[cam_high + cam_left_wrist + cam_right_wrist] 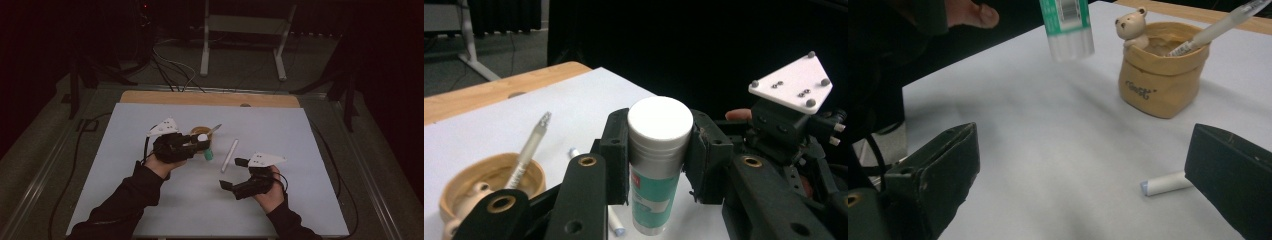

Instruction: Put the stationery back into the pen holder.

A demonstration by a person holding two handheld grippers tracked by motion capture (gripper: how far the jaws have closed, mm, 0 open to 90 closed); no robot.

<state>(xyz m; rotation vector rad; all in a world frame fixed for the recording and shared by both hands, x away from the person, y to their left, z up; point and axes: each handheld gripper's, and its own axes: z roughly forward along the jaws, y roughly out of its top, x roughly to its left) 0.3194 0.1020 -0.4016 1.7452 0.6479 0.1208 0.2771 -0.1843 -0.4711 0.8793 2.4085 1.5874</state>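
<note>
**Desk:** What have you got in the left gripper (659,165)?

**Me:** I see its 2 black jaws clamped on a white-capped tube with a green and white label (657,165). The pads press just under the cap, 1 on each side. In the right gripper view the tube's lower end hangs clear above the white table sheet (1048,150), not touching it, upright or close to it.

**Desk:** And where is that relative to the cup?

**Me:** Just beside the tan pouch-shaped ceramic cup with a small bear figure on its rim (1160,75). 1 translucent grey pen (1215,25) leans in the cup.

**Desk:** The right gripper (238,175)?

**Me:** Released. I see its jaws standing wide apart with nothing between them, low over the sheet. A white capped marker (230,155) lies flat on the sheet, 1 end just beside the right gripper's far jaw, between the 2 grippers in the high view.
</note>
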